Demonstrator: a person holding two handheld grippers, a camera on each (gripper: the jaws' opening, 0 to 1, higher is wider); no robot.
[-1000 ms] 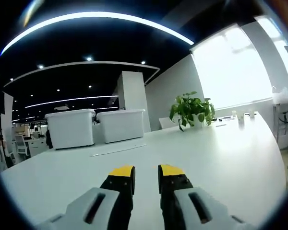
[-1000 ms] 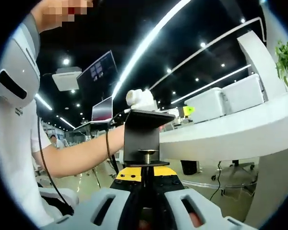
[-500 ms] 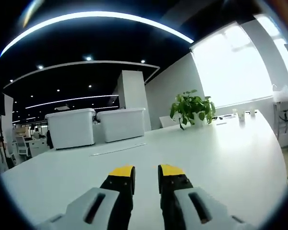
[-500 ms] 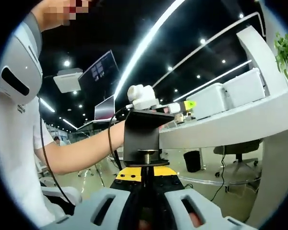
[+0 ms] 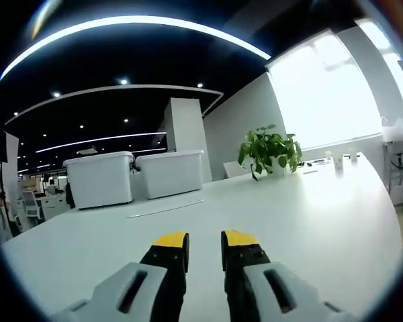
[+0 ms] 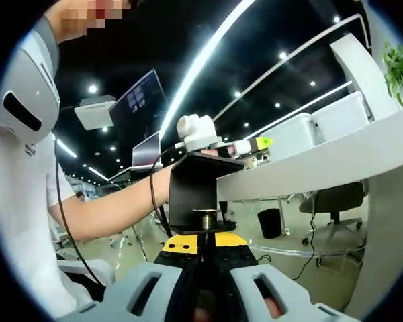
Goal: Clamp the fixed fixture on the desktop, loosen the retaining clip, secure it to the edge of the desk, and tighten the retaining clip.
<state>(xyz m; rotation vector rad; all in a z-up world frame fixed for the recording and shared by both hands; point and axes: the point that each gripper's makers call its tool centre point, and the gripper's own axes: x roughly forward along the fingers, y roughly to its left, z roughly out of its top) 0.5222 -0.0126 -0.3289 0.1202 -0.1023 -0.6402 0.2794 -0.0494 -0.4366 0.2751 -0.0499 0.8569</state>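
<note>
Your R gripper: jaws closed tight on the screw under the black clamp fixture, which sits straight ahead above the tips, its top plate at the white desk edge. Your L gripper: jaws narrow, small gap, nothing held, low over desktop; potted plant and two white bins far ahead.

left gripper view: low over desk, facing plant | right gripper view: below desk edge, upward
</note>
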